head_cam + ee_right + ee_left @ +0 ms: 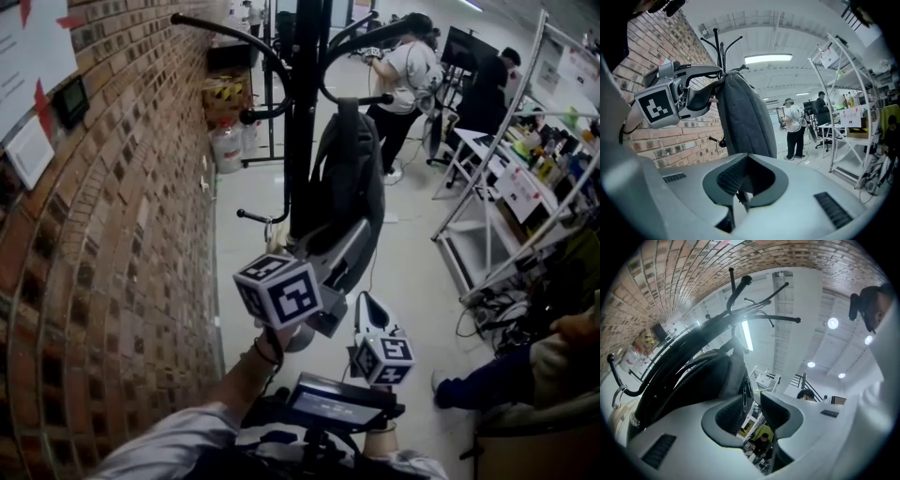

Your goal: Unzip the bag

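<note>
A grey backpack (pixel 349 187) hangs from a hook of the black coat stand (pixel 302 112). My left gripper (pixel 337 279) reaches up to the bag's lower edge. In the left gripper view its jaws (pixel 753 401) stand open, with the bag's edge (pixel 703 376) and a zipper pull (pixel 745 399) beside the left pad. My right gripper (pixel 368 305) hangs lower and to the right, clear of the bag. Its jaws (pixel 747 157) are shut, and the bag (pixel 743 117) hangs ahead of them. A thin dark sliver shows at the seam; I cannot tell what it is.
A brick wall (pixel 122 234) runs along the left. A person in a white shirt (pixel 403 75) stands behind the stand. A white metal shelf rack (pixel 506 187) leans at the right, and a seated person (pixel 525 375) is at the lower right. Bottles (pixel 225 145) stand by the wall.
</note>
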A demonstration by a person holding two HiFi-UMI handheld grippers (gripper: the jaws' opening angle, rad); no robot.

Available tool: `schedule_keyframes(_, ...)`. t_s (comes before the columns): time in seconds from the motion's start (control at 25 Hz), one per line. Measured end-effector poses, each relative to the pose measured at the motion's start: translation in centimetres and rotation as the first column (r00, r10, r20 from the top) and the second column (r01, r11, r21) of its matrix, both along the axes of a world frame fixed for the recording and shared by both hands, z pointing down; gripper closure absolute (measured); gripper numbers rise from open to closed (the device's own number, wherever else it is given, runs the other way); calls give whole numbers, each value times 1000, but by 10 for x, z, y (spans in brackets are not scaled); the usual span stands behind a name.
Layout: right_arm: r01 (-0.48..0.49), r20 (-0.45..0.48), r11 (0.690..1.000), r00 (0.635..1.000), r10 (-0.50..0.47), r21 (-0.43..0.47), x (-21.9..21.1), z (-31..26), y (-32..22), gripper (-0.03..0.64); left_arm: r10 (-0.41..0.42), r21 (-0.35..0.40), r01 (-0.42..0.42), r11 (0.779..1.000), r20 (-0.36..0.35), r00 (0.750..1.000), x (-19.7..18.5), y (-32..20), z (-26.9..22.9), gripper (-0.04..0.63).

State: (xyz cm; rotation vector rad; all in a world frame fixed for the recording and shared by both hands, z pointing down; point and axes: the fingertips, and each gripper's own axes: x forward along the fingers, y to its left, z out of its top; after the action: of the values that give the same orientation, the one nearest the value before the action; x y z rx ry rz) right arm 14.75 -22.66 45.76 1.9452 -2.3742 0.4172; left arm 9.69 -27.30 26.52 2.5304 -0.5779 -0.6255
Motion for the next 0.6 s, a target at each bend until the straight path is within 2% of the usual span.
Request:
schedule_keyframes(0.16,-3,-5,1000,1000,3,12,4,-5,-2,623,-43,12,42,999,36,998,1,-4,3,484)
schedule_keyframes(0.28,-1,-4,999,1000,1,42,8,-20,-3,623,-93,24,91,996,85,992,1,-9,7,571)
schedule_keyframes(0.32,0,-2,999,1000,1,54,9,-25,-3,622,-103,29,100,995,92,990,1,-9,8,571)
schedule_keyframes(0.44,11,-14,996,1000,-10,91,11,-43,-5,623,-106,31,104,994,94,990,2,-9,8,571)
schedule_keyframes(0.6,87,-89,979,993,-71,186,5,-84,-7,623,-75,16,74,997,86,993,-2,-8,8,585)
